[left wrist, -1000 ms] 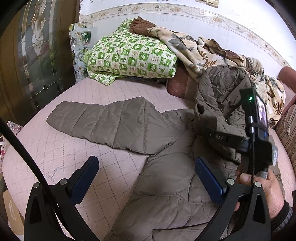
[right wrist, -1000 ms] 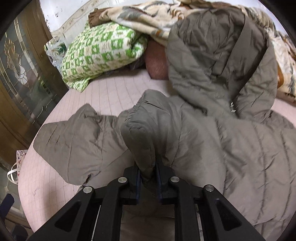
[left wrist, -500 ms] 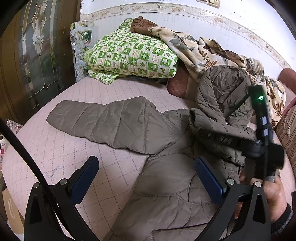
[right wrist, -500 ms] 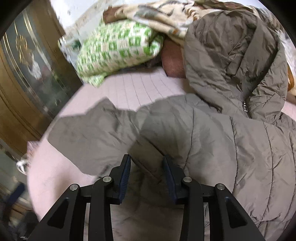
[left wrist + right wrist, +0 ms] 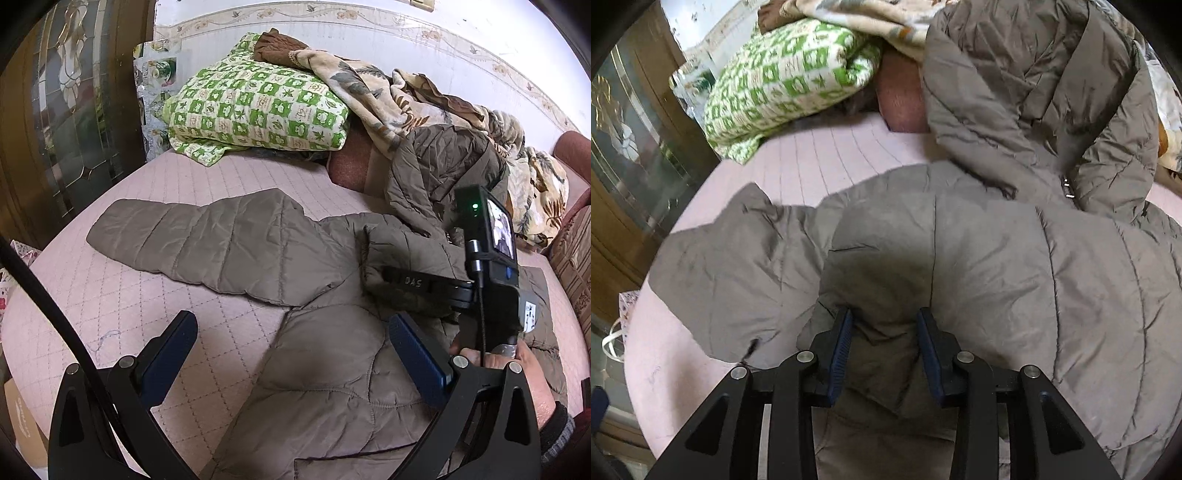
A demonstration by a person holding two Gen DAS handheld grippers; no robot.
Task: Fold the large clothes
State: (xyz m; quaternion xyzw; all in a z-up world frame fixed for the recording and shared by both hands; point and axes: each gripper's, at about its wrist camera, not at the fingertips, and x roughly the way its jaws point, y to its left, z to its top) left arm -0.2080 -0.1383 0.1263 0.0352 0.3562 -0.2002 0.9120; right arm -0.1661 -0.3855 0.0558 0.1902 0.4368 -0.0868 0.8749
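Observation:
A large grey-brown quilted coat lies on the pink bed. One sleeve stretches flat to the left. The other sleeve lies folded across the coat's body, its cuff near the middle. The hood rests against the bedding at the back. My left gripper is open and empty, just above the coat's lower body. My right gripper is open over the folded sleeve, with fabric between its fingers but not clamped; it also shows in the left wrist view.
A green checked pillow and a floral blanket lie heaped at the head of the bed. A dark wooden door with stained glass stands left. A brown cushion sits by the hood. A striped sofa arm is at the right.
My right gripper was shut on the sleeve and carried it over the coat's body. It has let go and opened wider, and the sleeve now lies flat. My left gripper stayed open.

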